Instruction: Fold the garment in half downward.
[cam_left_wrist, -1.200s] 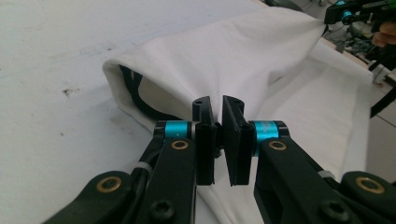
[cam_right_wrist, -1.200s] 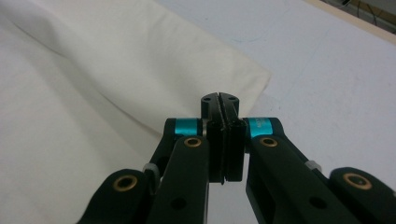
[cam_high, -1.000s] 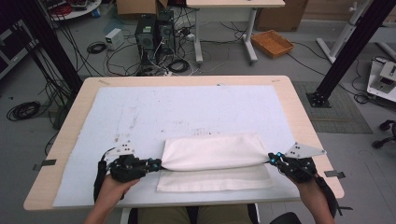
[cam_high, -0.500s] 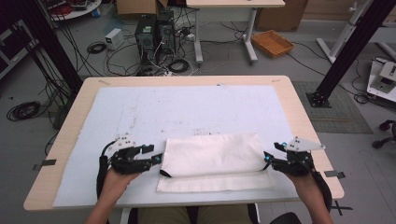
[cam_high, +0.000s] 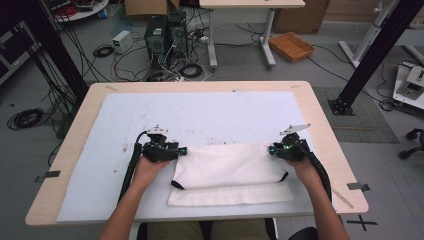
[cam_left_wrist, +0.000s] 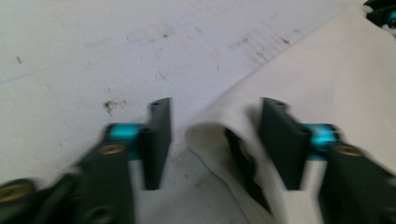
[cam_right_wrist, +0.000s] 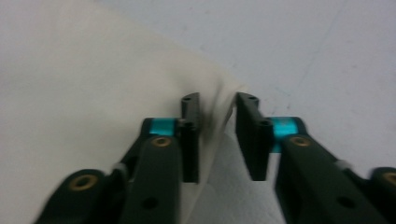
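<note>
A white cloth bag (cam_high: 230, 170) with black straps lies folded on the white mat (cam_high: 200, 115) near the table's front. My left gripper (cam_high: 183, 150) sits at its far left corner. In the left gripper view, that gripper (cam_left_wrist: 217, 103) is open; the bag's (cam_left_wrist: 327, 70) rounded corner lies between the jaws against the right one, clear of the left. My right gripper (cam_high: 272, 149) is at the far right corner. In the right gripper view, this gripper (cam_right_wrist: 217, 100) straddles the bag's (cam_right_wrist: 70, 70) edge with a narrow gap. Both pairs of jaws have just been closing.
The wooden table (cam_high: 325, 125) has bare mat beyond the bag. On the floor behind stand computer towers (cam_high: 165, 35), cables and an orange tray (cam_high: 291, 46). A black frame post (cam_high: 370, 55) rises at the right.
Both grippers let go of the bag's ends, opened, and moved away from the person and inward to its far corners. The jaws are narrower than half a second ago. The bag lies flatter.
</note>
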